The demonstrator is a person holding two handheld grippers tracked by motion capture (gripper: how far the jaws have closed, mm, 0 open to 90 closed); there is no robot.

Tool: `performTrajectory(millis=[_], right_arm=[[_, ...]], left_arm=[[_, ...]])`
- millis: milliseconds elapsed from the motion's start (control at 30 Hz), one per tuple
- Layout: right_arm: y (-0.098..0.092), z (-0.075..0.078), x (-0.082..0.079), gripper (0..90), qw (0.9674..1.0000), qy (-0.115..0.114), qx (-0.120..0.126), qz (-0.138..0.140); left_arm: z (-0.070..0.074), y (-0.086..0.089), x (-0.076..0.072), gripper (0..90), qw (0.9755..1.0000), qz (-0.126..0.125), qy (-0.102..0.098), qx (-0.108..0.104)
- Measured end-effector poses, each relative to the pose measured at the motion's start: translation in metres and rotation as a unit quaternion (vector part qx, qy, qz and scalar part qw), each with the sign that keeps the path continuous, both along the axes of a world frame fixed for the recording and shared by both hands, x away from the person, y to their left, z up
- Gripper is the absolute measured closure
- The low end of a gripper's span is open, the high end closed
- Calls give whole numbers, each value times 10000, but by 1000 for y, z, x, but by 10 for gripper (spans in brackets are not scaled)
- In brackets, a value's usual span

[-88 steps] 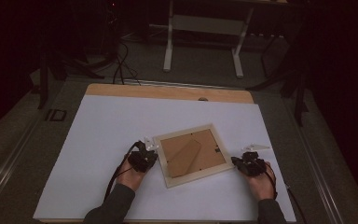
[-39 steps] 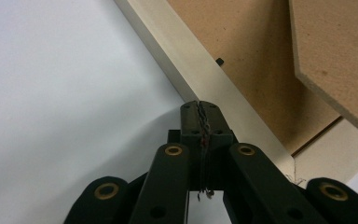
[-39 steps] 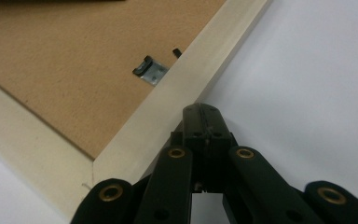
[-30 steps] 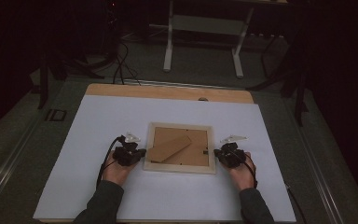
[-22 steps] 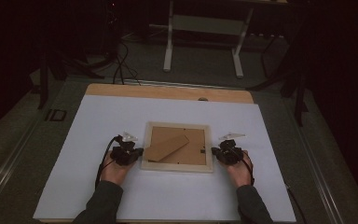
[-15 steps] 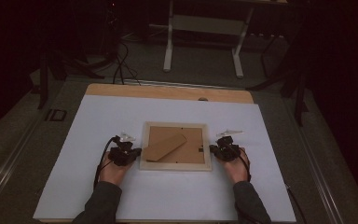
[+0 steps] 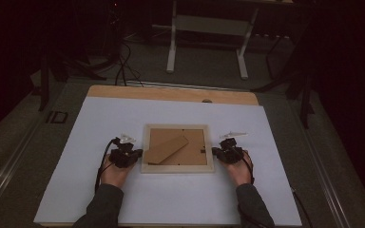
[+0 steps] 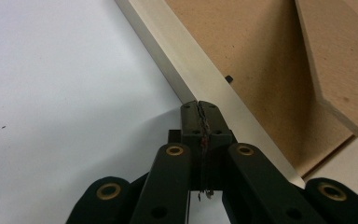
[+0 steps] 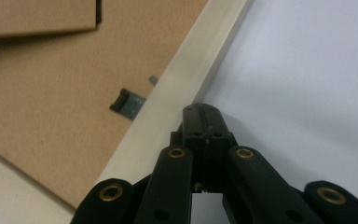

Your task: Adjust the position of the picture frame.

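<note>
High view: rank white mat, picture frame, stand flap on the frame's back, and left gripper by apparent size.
1. White mat, largest by far.
2. Picture frame, lying face down on the mat.
3 and 4. Stand flap and left gripper look about alike in this view; I would not rank them.

Dim, murky surroundings; soft close-ups

A pale wooden picture frame lies face down and square-on on the white table sheet, its brown backing board and stand upward.
</note>
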State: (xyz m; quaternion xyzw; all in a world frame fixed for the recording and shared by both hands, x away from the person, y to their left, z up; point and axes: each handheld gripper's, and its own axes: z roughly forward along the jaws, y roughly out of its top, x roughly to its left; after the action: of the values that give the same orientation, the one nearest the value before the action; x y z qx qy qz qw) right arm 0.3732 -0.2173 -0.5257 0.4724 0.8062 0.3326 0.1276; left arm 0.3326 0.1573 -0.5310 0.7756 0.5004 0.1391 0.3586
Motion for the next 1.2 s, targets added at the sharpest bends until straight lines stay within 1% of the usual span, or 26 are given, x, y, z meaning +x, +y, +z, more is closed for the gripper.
performTrajectory(millis=[100, 167, 267, 300, 400, 433, 500, 667, 700, 733, 800, 833, 900, 967, 1000, 1033, 1067, 1133, 1200], right_arm=[[-2, -1, -2, 900, 10000, 51, 78, 15], [-3, -2, -4, 900, 9999, 44, 124, 24], [-3, -1, -7, 900, 9999, 39, 74, 56], [-3, -1, -8, 900, 9999, 38, 49, 81], [-4, -1, -11, 900, 9999, 53, 23, 143], [-4, 0, -14, 900, 9998, 41, -13, 195], [-5, -1, -16, 900, 9998, 22, 6, 195], [-6, -1, -19, 900, 9997, 29, 20, 240], [-7, -1, -21, 900, 9996, 30, 18, 278], [-7, -1, -21, 900, 9996, 30, 18, 278], [-9, -1, -23, 900, 9994, 44, 68, 348], [-11, -2, -24, 900, 9992, 12, 75, 397], [-11, -2, -24, 900, 9991, -16, 92, 422], [-12, -4, -26, 900, 9990, -79, 118, 425], [-13, -4, -27, 900, 9989, -109, 120, 434], [-13, -4, -27, 900, 9988, -136, 108, 447], [-13, -4, -28, 899, 9989, -163, 65, 441], [-16, -2, -29, 891, 9988, -239, 32, 418], [-21, 1, -31, 873, 9988, -277, 65, 387]], left_arm=[[0, 0, 1, 900, 10000, 10, 8, -38], [-1, 1, 3, 900, 10000, 38, 21, -52], [-2, 1, 3, 900, 10000, 52, 3, -47], [-3, 1, 5, 900, 9999, 60, 11, -81], [-3, 2, 6, 900, 9999, 76, 31, -72], [-4, 1, 8, 900, 9999, 130, 25, -55], [-4, 0, 9, 900, 9999, 162, 25, -22], [-3, -1, 13, 900, 9998, 169, 55, 46], [-2, -3, 15, 900, 9998, 175, 47, 114], [-2, -3, 15, 900, 9998, 175, 47, 114], [0, -6, 19, 900, 9995, 192, 56, 224], [0, -7, 19, 900, 9995, 182, 53, 244], [0, -6, 20, 900, 9996, 171, 52, 239], [-1, -5, 20, 900, 9997, 150, 72, 183], [-1, -3, 21, 888, 9997, 164, 87, 165], [-1, -2, 21, 857, 9997, 170, 105, 128], [-1, 0, 22, 846, 9998, 150, 128, 88], [0, 1, 21, 824, 9998, 170, 86, 115], [2, 3, 20, 774, 9997, 210, 40, 99]])
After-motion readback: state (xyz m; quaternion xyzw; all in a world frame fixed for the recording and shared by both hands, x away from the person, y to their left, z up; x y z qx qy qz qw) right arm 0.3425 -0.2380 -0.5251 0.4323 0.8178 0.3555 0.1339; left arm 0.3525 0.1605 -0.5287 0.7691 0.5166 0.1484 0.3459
